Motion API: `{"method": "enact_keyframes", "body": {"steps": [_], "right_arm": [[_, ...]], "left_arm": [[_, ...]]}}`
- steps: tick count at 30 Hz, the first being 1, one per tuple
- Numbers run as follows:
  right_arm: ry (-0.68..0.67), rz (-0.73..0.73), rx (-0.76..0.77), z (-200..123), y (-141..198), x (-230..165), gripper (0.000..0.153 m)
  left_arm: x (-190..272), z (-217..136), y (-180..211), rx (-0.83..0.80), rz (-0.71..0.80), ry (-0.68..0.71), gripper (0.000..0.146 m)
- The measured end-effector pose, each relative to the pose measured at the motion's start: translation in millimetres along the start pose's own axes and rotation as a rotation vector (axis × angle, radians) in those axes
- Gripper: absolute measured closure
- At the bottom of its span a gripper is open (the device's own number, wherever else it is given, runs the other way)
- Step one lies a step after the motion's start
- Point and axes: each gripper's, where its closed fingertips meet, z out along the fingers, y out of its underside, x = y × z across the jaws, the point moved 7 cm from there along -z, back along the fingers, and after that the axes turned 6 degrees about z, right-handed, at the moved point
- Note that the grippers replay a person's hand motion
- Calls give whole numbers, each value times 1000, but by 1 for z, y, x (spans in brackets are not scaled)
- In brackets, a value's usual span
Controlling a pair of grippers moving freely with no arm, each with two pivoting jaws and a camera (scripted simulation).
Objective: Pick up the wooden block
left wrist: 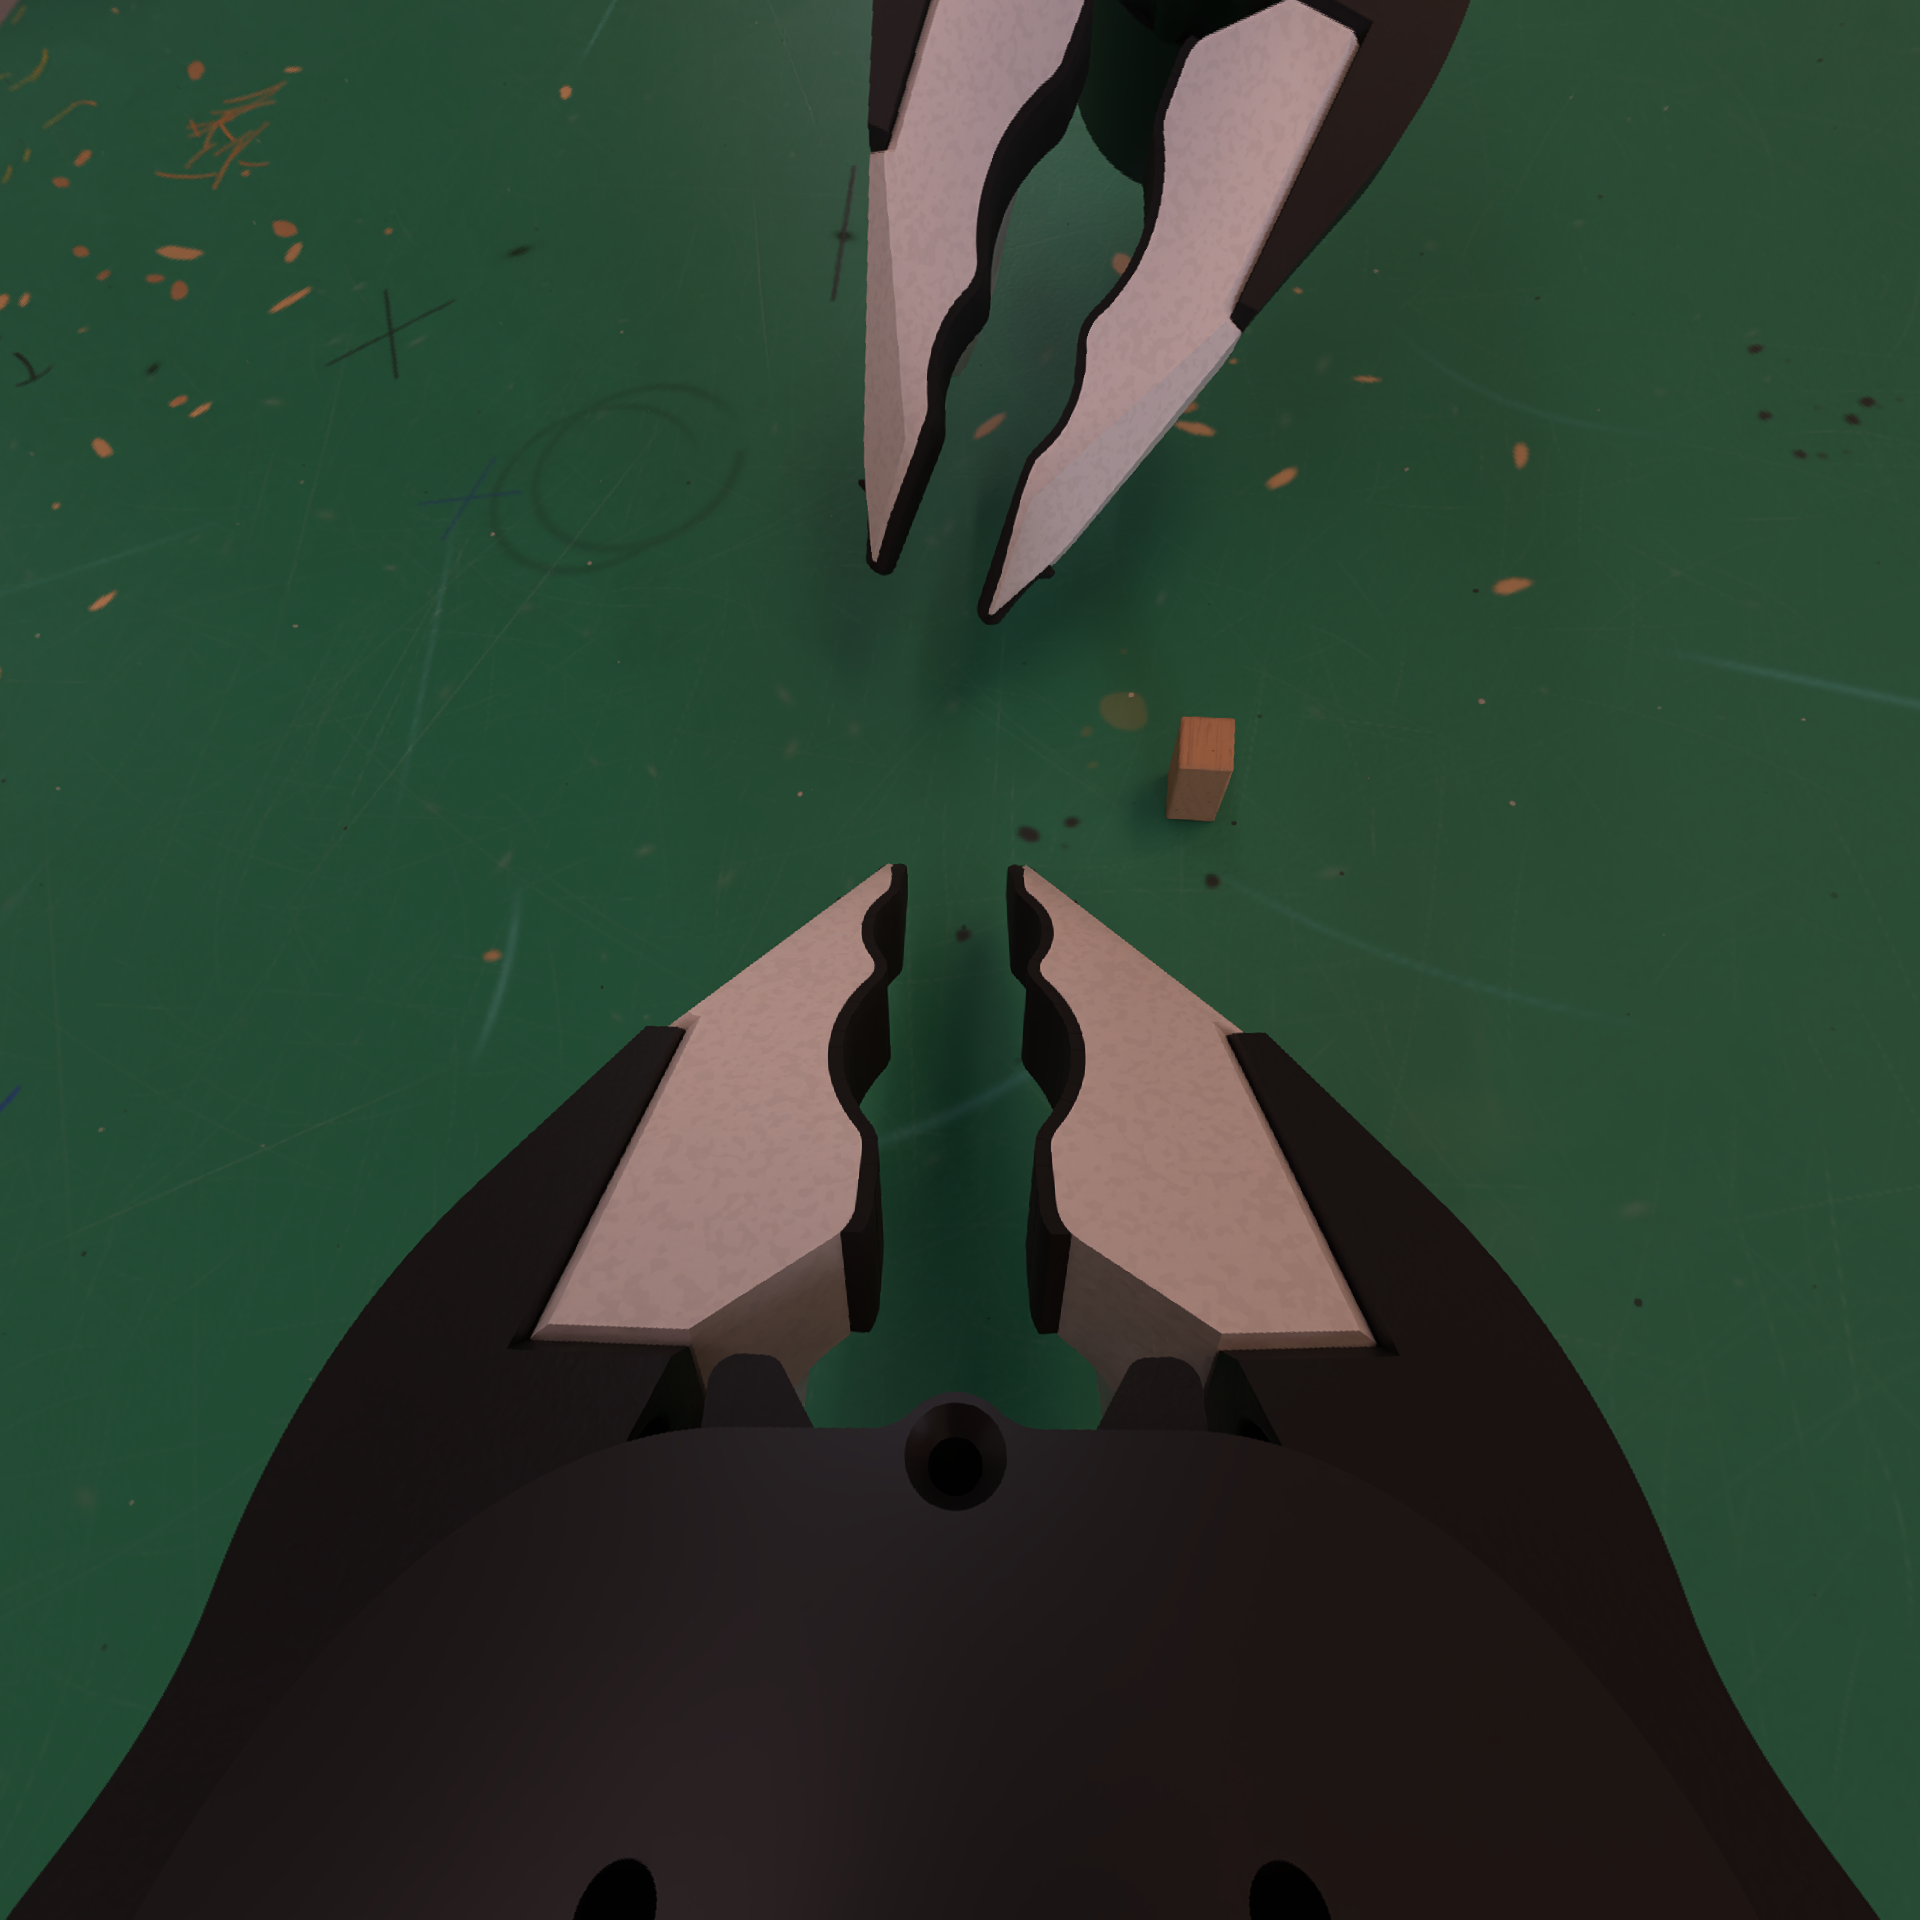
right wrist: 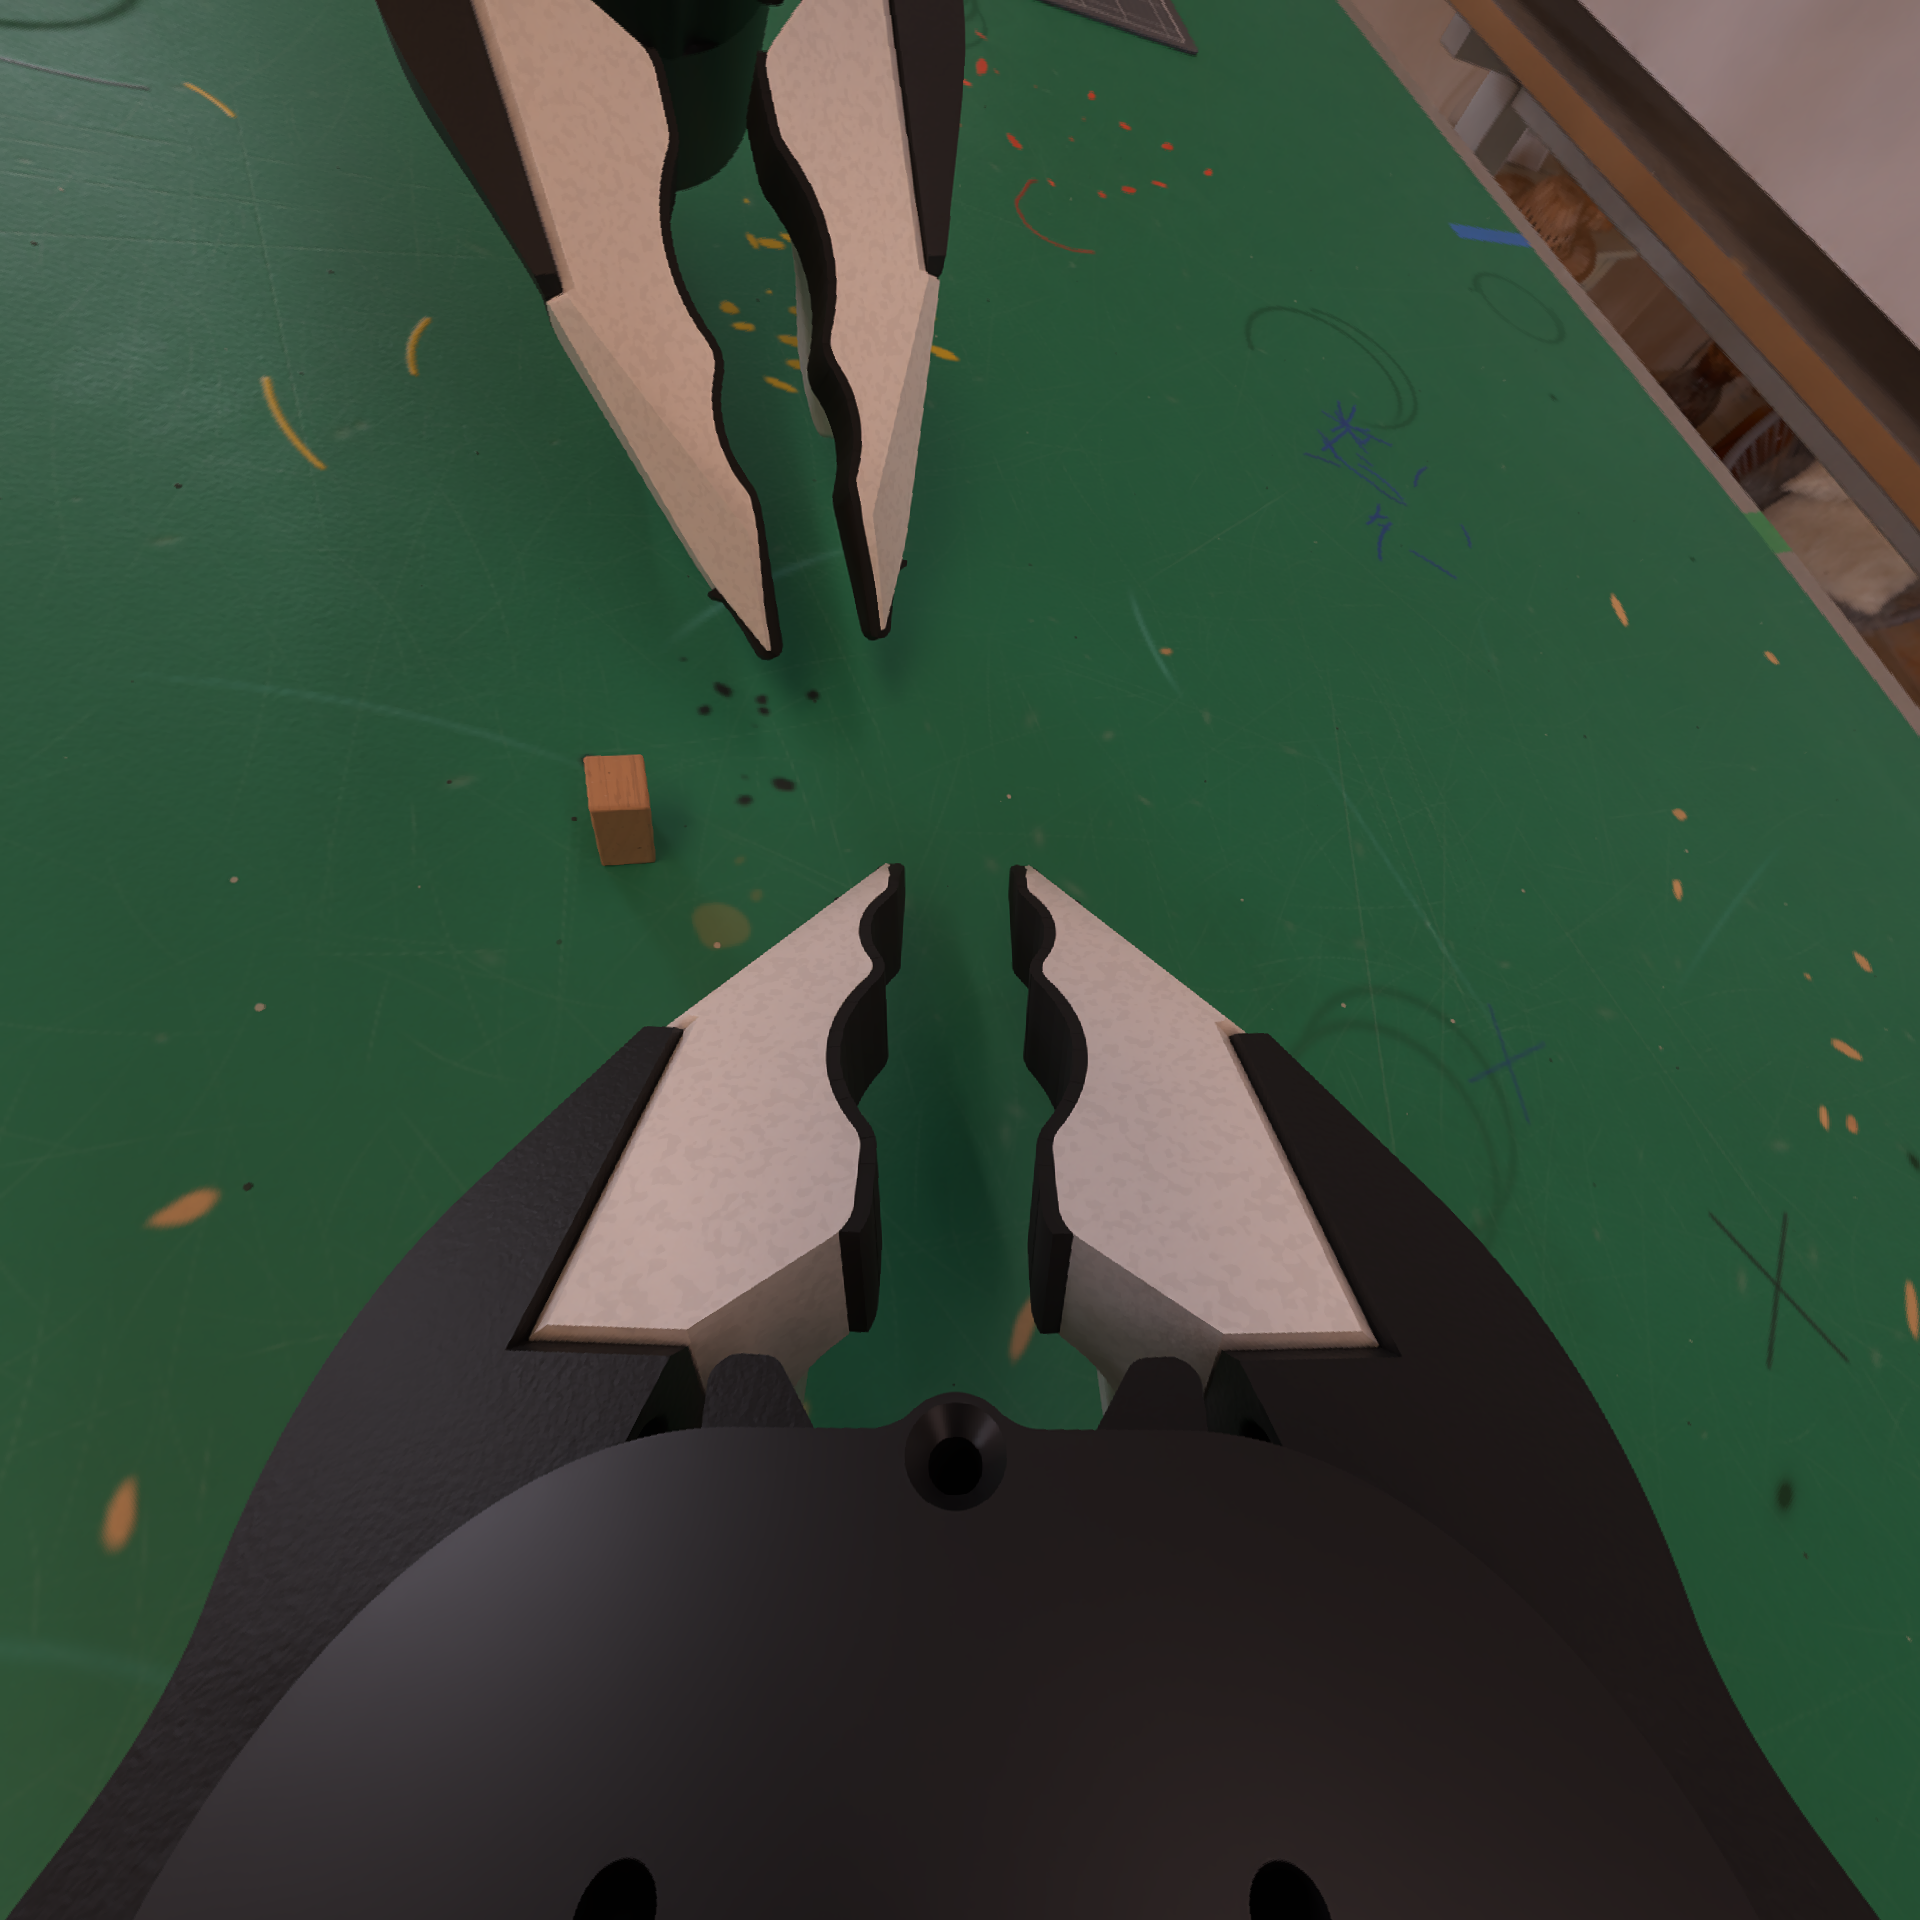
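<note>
Green, scuffed worktop [left wrist: 416, 935] lies beneath both tongs. Left tongs [left wrist: 956, 868] and right tongs [right wrist: 956, 868] face each other tip to tip, both released, holding nothing. Between them, off to one side, stands the wooden block [left wrist: 1202, 769], untouched.

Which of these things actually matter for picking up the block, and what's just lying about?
Part of the job:
wooden block
left gripper, open
right gripper, open

Just there:
green table, scuffed
orange paint flecks
pen marks
black specks
</note>
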Motion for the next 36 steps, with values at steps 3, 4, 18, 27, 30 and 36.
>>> {"method": "enact_keyframes", "body": {"steps": [3,4,18,27,30,36], "right_arm": [[-4,4,-2,1,0,0,133],[-6,5,-3,1,-1,0,133],[-51,-41,-88,18,-2,-5,132],[-29,-30,-68,1,-2,2,135],[-144,35,-29,-18,-4,1,133],[-311,-14,-83,-21,1,-22,132]], "left_arm": [[0,0,0,-1,-12,6,125],[0,1,0,-1,-14,6,125],[4,9,-5,-15,50,-68,146],[3,0,-8,62,-10,1,133],[16,1,-13,95,-20,136,130],[35,25,-20,1,9,145,129]]}}
